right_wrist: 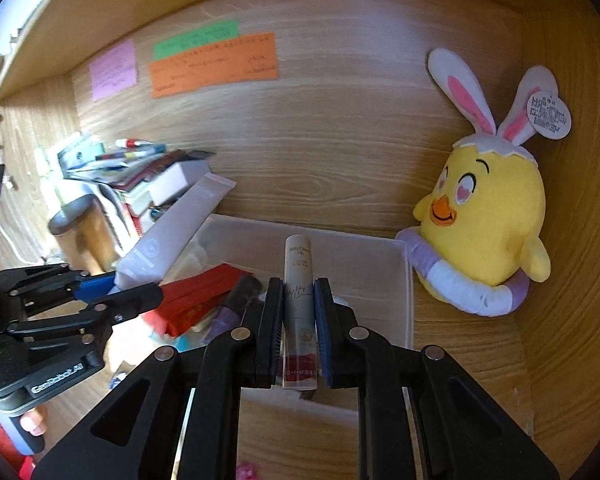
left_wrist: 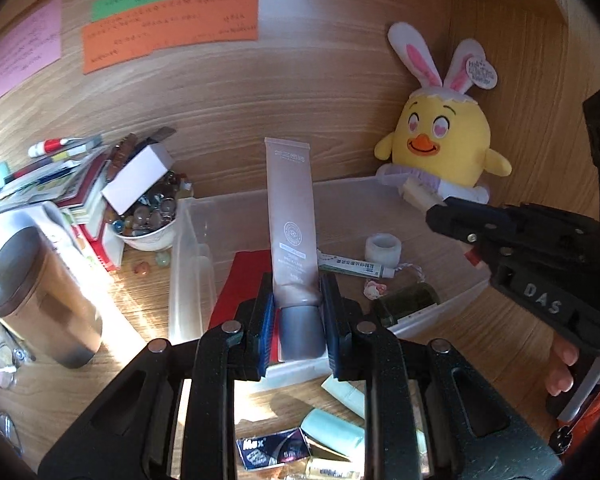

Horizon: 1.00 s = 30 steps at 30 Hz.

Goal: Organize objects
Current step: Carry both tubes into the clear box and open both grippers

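My left gripper [left_wrist: 297, 292] is shut on a beige cosmetic tube [left_wrist: 290, 216] with a grey cap, held upright over the clear plastic bin [left_wrist: 188, 248]. The same tube [right_wrist: 168, 228] and left gripper [right_wrist: 112, 288] show at the left of the right wrist view. My right gripper [right_wrist: 298, 312] is shut on a slim white lip-cream tube [right_wrist: 299, 280], above the bin [right_wrist: 404, 280]. In the left wrist view the right gripper [left_wrist: 440, 210] reaches in from the right. Inside the bin lie a red box [left_wrist: 244, 280], an ointment tube [left_wrist: 354, 269] and a tape roll [left_wrist: 383, 246].
A yellow chick plush [left_wrist: 440, 144] with bunny ears sits in the back right corner. A bowl of marbles [left_wrist: 148, 220], stacked books and pens, and a brown tumbler [left_wrist: 40, 296] crowd the left. Small packets [left_wrist: 274, 450] lie on the desk near me. Coloured notes [left_wrist: 172, 28] hang on the wall.
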Motion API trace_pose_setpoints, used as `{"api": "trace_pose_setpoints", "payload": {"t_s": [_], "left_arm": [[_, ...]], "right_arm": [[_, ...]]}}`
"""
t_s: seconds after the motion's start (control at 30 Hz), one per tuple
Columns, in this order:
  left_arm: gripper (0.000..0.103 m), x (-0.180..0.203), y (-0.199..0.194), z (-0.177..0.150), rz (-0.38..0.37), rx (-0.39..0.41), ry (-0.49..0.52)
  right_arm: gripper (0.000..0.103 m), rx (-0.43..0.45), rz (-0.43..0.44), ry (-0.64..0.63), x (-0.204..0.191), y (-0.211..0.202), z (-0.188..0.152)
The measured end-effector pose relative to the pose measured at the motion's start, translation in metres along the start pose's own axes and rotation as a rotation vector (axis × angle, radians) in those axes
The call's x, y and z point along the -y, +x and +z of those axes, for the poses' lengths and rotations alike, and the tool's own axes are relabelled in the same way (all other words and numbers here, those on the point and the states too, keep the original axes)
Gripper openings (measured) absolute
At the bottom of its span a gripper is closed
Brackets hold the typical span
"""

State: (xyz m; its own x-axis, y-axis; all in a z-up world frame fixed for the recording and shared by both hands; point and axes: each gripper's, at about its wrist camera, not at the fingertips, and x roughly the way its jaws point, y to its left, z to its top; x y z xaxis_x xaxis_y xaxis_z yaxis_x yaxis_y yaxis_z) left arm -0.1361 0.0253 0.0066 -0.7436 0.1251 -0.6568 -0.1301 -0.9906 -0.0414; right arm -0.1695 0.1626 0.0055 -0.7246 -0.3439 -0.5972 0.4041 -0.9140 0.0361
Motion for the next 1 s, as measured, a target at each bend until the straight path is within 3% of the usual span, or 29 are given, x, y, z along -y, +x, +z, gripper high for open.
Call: {"api": "trace_pose_setpoints", "payload": {"t_s": [0.37,0.87,1.0], "left_arm": [[0.021,0.009,0.027,0.004,-0.036,-0.064,0.042],[0.022,0.009,0.038,0.003,-0.049,-0.103,0.027],[0.029,0.010,0.032,0.004,-0.042,-0.090,0.032]], "right_arm": [[0.014,-0.093,0.010,0.015,0.008,0.037,-0.011],[0.014,-0.142,0.005,-0.042,-0.005,0.052,-0.019],[0.014,-0.151,0.006,-0.043,-0.004,0.052,-0.019]]}}
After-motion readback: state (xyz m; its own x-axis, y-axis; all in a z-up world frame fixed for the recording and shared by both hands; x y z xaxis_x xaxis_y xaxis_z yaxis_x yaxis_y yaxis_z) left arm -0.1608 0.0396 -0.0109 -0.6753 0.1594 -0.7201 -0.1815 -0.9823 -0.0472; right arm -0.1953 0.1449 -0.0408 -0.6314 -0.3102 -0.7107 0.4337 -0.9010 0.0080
